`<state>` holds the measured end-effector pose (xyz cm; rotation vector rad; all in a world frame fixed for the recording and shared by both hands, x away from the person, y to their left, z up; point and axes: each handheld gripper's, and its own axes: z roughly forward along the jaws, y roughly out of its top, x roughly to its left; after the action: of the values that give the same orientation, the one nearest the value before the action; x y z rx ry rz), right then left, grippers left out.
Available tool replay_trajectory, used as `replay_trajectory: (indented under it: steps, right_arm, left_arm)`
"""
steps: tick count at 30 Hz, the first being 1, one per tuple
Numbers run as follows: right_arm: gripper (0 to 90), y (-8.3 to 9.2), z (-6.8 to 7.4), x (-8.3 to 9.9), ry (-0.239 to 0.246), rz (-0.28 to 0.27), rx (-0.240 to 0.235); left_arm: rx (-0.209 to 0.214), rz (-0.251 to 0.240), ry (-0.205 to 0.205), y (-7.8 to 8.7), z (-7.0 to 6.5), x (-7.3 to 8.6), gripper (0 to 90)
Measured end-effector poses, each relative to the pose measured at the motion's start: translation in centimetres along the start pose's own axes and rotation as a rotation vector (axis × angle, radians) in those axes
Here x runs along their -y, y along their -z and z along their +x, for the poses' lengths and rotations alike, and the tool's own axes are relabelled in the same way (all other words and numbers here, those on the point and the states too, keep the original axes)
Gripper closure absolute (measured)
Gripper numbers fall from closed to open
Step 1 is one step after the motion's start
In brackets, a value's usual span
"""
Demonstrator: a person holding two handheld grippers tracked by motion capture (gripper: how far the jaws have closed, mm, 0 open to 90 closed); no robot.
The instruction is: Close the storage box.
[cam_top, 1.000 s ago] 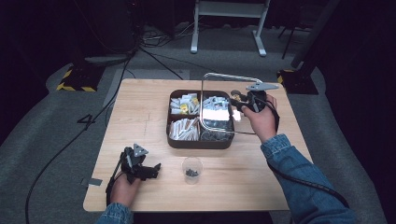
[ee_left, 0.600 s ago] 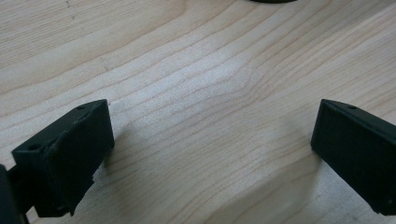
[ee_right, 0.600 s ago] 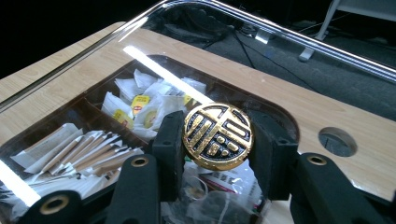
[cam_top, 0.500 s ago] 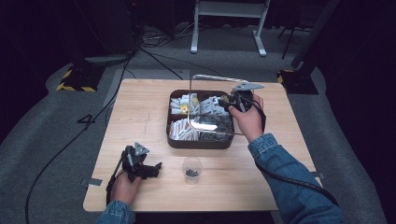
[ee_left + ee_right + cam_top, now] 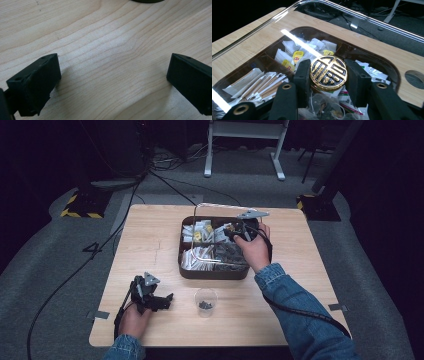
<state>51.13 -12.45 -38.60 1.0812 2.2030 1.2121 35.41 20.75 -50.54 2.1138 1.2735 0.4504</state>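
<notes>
My right gripper is shut on the round gold knob of a clear lid, its jaws pressed against both sides of the knob. The lid hangs tilted just above a dark brown compartment box at the middle of the table. Through the lid I see tea bags and paper packets in the compartments. My left gripper rests on the table near the front left, open, with bare wood between its fingers.
A small clear cup with dark bits in it stands in front of the box, just right of the left gripper. The wooden table is bare on its left half. Cables run across the floor behind it.
The right hand has carried the lid leftward and a little lower, from over the box's right edge to over the box. The left gripper has stayed put.
</notes>
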Motion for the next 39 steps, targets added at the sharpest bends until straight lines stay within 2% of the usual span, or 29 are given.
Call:
replay_trajectory:
  steps: [19, 39]
  right_arm:
    - [58.6, -3.9, 2.2, 1.0, 0.007, 0.065, -0.011]
    - [58.6, -6.0, 2.7, 2.0, 0.004, 0.116, 0.004]
  left_arm:
    - [-0.002, 0.0, 0.0, 0.0, 0.0, 0.0, 0.0]
    - [-0.002, -0.001, 0.002, 0.0, 0.0, 0.0, 0.0]
